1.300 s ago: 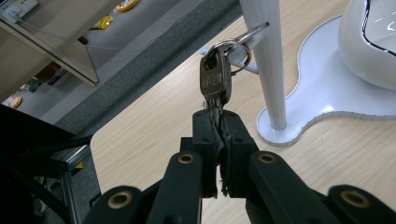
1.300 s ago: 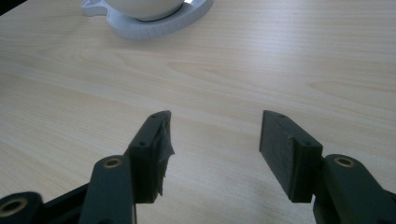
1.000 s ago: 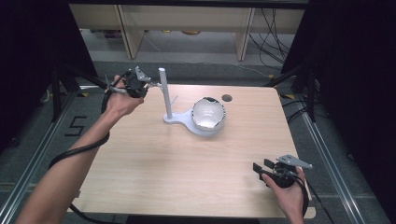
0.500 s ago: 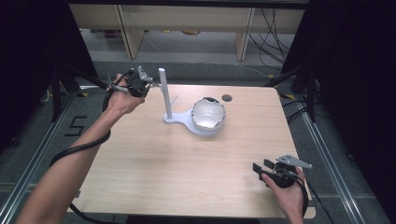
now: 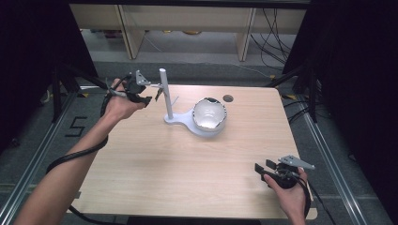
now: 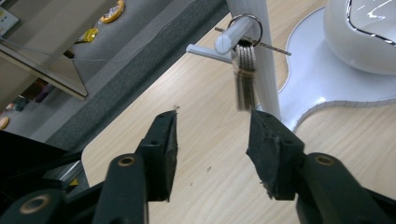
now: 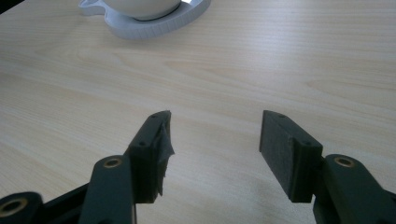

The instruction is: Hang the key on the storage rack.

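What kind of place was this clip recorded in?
Probably a lab or workshop set up for recording. A bare wooden table stands within a metal frame, loose cables lie on the floor behind it, and plain shelving lines the back.

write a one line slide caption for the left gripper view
Open left gripper approaches a bunch of keys hanging from a peg on a white stand.

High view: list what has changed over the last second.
Almost nothing. The left gripper stays beside the white stand's post, jaws open, with the bunch of keys hanging on its peg ahead. The right gripper stays open near the table's front corner; the bowl is unmoved.
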A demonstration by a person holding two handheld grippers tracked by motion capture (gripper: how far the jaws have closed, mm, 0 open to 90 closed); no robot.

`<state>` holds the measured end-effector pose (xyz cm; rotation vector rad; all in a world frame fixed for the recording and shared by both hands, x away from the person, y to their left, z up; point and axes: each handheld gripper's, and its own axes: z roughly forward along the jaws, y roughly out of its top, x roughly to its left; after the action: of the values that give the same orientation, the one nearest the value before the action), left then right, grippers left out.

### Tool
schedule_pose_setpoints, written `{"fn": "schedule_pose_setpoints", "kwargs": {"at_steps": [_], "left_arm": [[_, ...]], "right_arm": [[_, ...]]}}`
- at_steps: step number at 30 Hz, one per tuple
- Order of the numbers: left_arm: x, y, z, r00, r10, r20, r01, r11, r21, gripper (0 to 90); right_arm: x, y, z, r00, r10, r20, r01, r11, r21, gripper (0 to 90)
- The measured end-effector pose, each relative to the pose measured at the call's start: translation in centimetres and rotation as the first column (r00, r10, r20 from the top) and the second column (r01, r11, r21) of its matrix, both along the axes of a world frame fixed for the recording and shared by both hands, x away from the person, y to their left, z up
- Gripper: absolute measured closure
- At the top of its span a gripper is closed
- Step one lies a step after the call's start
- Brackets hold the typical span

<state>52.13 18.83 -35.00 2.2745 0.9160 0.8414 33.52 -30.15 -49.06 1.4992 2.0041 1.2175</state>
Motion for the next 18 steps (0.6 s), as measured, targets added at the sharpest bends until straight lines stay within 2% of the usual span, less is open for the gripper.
{"fn": "schedule_pose_setpoints", "kwargs": {"at_steps": [4, 8, 9, 10, 12, 13, 14, 17, 18], "left_arm": [[-0.9, 0.6, -0.3, 0.9999, 0.015, -0.006, -0.015, 0.9987, -0.05, 42.1], [-2.0, 1.3, -0.8, 0.9994, 0.033, -0.01, -0.034, 0.9933, -0.111, 37.0], [-2.3, 1.5, -0.9, 0.9993, 0.035, -0.008, -0.036, 0.9923, -0.119, 36.3], [-2.6, 1.7, -1.1, 0.9993, 0.037, -0.006, -0.037, 0.9917, -0.123, 35.6], [-3.2, 2.1, -1.4, 0.9991, 0.043, -0.003, -0.042, 0.9894, -0.139, 34.5], [-3.5, 2.4, -1.6, 0.9989, 0.047, 0.003, -0.046, 0.9874, -0.151, 33.7], [-3.9, 2.7, -2.0, 0.9993, 0.034, 0.016, -0.032, 0.987, -0.158, 32.9], [-5.0, 3.6, -3.1, 0.9988, 0.044, 0.023, -0.04, 0.9832, -0.178, 31.0], [-5.4, 3.9, -3.6, 0.9985, 0.047, 0.028, -0.041, 0.9815, -0.187, 30.6]], "right_arm": [[0.0, 0.0, 0.1, 1.0, -0.002, 0.005, 0.002, 1.0, -0.007, 44.2], [0.0, -0.1, 0.1, 0.9999, -0.014, 0.01, 0.014, 1.0, -0.019, 44.3], [0.0, -0.2, 0.1, 0.9999, -0.003, 0.016, 0.004, 1.0, -0.011, 44.2], [-0.2, 0.1, 0.2, 0.9996, -0.028, -0.007, 0.028, 0.999, 0.018, 44.2], [-0.3, 0.1, 0.2, 0.9997, -0.024, -0.005, 0.024, 0.999, 0.028, 44.2], [-0.3, 0.1, 0.4, 0.9995, -0.029, -0.013, 0.029, 0.999, 0.014, 44.2], [-0.1, -0.2, 0.2, 0.9998, -0.011, 0.016, 0.011, 1.0, -0.014, 44.2], [-0.1, -0.2, 0.2, 0.9996, -0.002, 0.027, 0.001, 1.0, 0.022, 44.2], [-0.2, -0.1, 0.2, 0.9996, -0.016, 0.022, 0.015, 0.999, 0.03, 44.2]]}}
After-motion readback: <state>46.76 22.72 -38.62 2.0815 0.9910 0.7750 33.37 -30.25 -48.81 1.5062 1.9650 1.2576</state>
